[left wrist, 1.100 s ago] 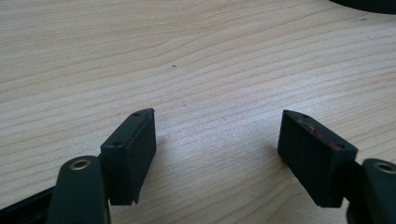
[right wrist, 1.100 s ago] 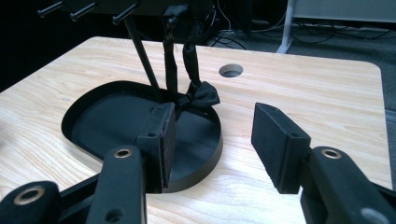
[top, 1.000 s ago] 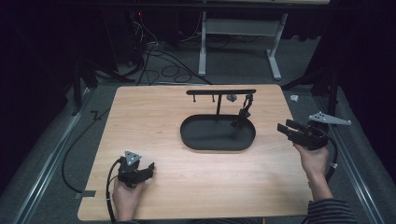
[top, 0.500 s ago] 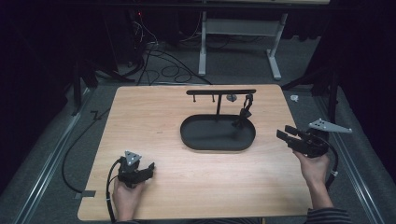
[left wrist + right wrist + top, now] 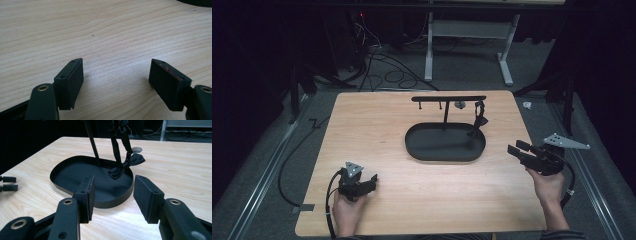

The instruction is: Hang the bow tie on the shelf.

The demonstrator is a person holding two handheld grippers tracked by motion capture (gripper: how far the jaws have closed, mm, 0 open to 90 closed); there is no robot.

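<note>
A black oval tray (image 5: pixel 414 148) lies mid-table with a thin T-shaped stand (image 5: pixel 448 98) rising from it. From the right end of the stand's bar hangs a black ribbon (image 5: pixel 479 117), whose bow-tied end (image 5: pixel 136 160) drapes over the tray (image 5: pixel 75 173). My right gripper (image 5: pixel 517 148) is held open to the right of the tray, aimed at it. Its jaws (image 5: pixel 113 187) have nothing between them. At the front left, my left gripper (image 5: pixel 371 181) rests open on the wooden table (image 5: pixel 362 130). Bare wood shows between its jaws (image 5: pixel 116 70).
A small grey round piece (image 5: pixel 459 105) sits just behind the tray. Cables (image 5: pixel 382 60) and a desk frame (image 5: pixel 467 40) lie on the dark floor beyond the far edge. The left gripper (image 5: pixel 8 183) shows small at the left of the right gripper view.
My right gripper has drawn back a little toward the table's front edge, still open. The left gripper has not moved.
</note>
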